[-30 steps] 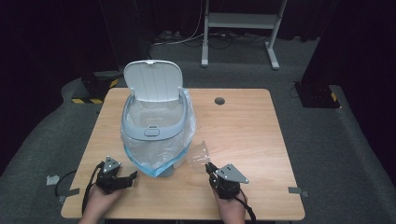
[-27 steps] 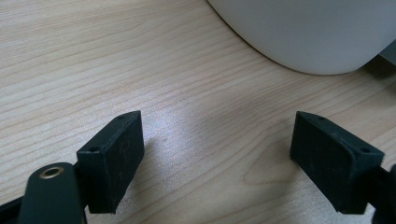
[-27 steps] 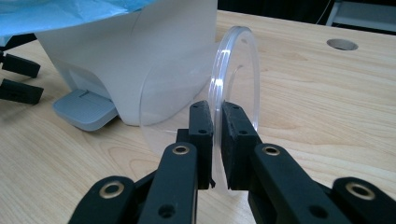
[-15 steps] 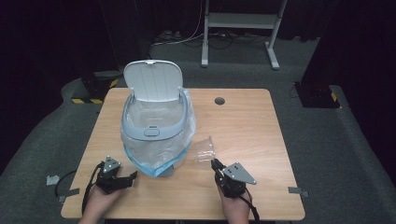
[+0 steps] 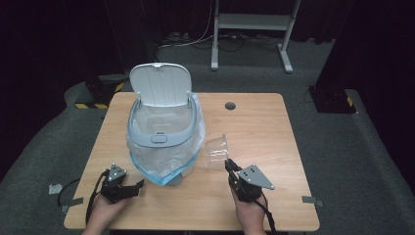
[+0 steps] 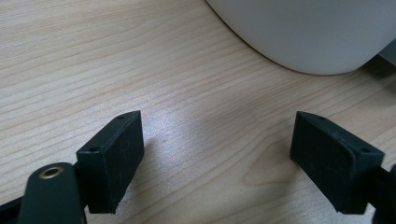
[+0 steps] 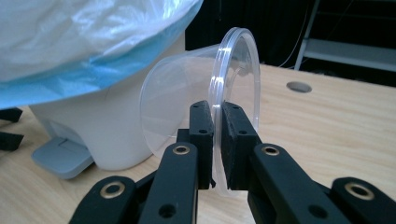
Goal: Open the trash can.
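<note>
At 3 o'clock of the bin (image 5: 164, 142), the right gripper (image 5: 230, 165) pinches a cup (image 5: 218, 151) — left gripper (image 5: 137, 186) jaws apart on the tabletop (image 5: 274, 132).

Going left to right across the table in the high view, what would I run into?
Left gripper → lined pedal bin with its lid up → clear plastic cup → right gripper, gripping the cup's rim.
</note>
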### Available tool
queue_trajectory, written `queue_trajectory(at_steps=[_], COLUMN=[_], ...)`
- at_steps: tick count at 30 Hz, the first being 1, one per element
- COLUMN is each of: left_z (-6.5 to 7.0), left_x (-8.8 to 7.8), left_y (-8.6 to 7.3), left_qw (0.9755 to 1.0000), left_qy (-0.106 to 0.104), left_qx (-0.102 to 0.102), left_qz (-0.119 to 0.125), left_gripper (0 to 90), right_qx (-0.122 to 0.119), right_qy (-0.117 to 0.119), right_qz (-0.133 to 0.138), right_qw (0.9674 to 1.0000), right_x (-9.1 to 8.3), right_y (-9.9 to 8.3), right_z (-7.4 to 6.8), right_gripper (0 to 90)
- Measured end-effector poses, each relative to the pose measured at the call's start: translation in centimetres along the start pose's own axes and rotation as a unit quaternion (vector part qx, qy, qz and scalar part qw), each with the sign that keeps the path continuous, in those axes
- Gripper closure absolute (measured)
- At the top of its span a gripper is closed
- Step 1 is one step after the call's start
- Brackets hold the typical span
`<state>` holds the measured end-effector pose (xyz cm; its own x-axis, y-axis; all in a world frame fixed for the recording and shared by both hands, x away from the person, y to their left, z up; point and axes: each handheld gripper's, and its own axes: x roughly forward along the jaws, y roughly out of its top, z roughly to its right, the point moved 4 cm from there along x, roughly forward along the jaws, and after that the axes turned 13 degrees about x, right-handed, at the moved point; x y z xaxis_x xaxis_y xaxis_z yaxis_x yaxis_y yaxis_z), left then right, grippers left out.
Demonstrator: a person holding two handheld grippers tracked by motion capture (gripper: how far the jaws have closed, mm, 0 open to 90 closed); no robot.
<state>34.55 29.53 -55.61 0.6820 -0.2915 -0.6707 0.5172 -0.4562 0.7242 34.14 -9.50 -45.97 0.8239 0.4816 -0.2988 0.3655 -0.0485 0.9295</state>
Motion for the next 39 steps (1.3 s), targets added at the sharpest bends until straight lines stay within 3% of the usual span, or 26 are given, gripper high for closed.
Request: queue_trajectory(at_steps=[15, 25, 39], left_z=[0.0, 0.0, 0.0], left_x=[0.0, 0.0, 0.0], left_y=[0.0, 0.0, 0.0], left_qw=[1.0000, 1.0000, 1.0000], left_qy=[0.000, 0.000, -0.006], left_qx=[0.000, 0.000, 0.006], left_qz=[0.000, 0.000, 0.000], left_gripper=[17.5, 17.5, 17.5], right_qx=[-0.014, -0.020, -0.017], right_qy=[0.005, 0.009, 0.005], right_qz=[0.052, 0.079, 0.089], right_qw=[0.9985, 0.9967, 0.9959], right_x=[-0.9, -1.2, -0.9], right_y=[4.1, 5.8, 7.0], right_z=[-0.6, -1.1, -1.3], right_gripper=[83.9, 83.9, 83.9])
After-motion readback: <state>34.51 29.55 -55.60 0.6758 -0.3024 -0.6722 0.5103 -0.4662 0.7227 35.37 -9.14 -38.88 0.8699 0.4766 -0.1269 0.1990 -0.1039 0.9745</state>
